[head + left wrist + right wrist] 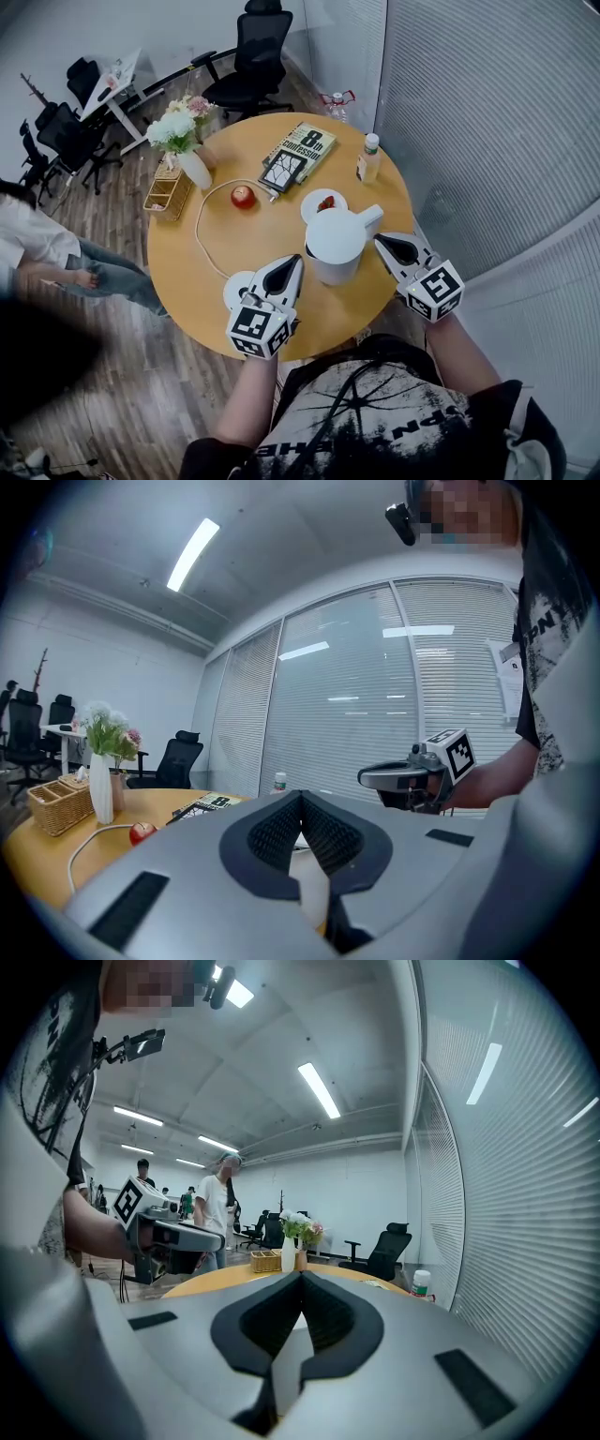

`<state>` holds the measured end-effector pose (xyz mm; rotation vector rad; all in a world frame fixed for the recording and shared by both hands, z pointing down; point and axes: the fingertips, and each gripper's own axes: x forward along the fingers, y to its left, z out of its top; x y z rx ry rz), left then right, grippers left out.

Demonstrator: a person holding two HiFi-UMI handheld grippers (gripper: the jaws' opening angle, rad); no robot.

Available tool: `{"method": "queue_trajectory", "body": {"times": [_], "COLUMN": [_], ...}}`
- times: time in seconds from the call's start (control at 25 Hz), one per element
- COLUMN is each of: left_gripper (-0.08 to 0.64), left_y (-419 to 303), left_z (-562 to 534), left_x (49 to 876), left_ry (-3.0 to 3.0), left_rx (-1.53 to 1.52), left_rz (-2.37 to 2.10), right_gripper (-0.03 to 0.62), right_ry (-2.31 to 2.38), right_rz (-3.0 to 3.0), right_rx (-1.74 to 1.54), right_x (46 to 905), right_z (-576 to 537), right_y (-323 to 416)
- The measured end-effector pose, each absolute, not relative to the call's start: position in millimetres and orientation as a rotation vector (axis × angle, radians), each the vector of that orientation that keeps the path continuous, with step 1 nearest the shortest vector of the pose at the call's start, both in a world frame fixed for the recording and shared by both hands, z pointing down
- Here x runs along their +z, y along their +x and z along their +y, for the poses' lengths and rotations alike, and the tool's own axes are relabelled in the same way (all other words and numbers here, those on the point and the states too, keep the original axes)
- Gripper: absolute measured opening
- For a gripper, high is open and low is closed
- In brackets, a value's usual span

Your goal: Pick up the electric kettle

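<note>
A white electric kettle [335,246] stands on the round wooden table [234,244] near its front edge, lid on, with a stub sticking out to the upper right. Its white round base [234,289] lies to the left, a white cord [202,220] running from it. My left gripper [295,260] is shut and points at the kettle's left side from just beside it. My right gripper [379,239] is shut too, its tip close to the kettle's right side. In the left gripper view the pads [323,832] meet with nothing between them; the right gripper view shows the same [323,1316].
A red apple [243,196], a book [298,153], a small bottle [368,157], a saucer with a strawberry [324,204], a vase of flowers [183,141] and a wicker basket [169,194] share the table. Office chairs [253,56] stand behind, blinds on the right, a person [37,248] at left.
</note>
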<state>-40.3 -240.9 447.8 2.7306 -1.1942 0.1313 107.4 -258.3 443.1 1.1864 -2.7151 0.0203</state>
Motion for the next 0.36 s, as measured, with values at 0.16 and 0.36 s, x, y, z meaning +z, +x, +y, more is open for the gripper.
{"method": "queue_trajectory", "body": {"times": [0.16,0.36], "left_gripper": [0.000,0.000], "left_y": [-39.5,-36.5], "left_z": [-242.8,-244.6], "left_x": [448.3,450.9], "left_ry": [2.729,2.721], "left_rx": [0.126,0.108], "left_rz": [-1.195,-1.202], "right_gripper": [0.020,0.020], "right_ry": [1.183,1.169], "right_rz": [-2.709,-2.704], "right_rx": [0.013,0.005], "right_x": [442.7,442.3], "right_z": [-259.5,-260.1], "right_y": [107.4,109.4]}}
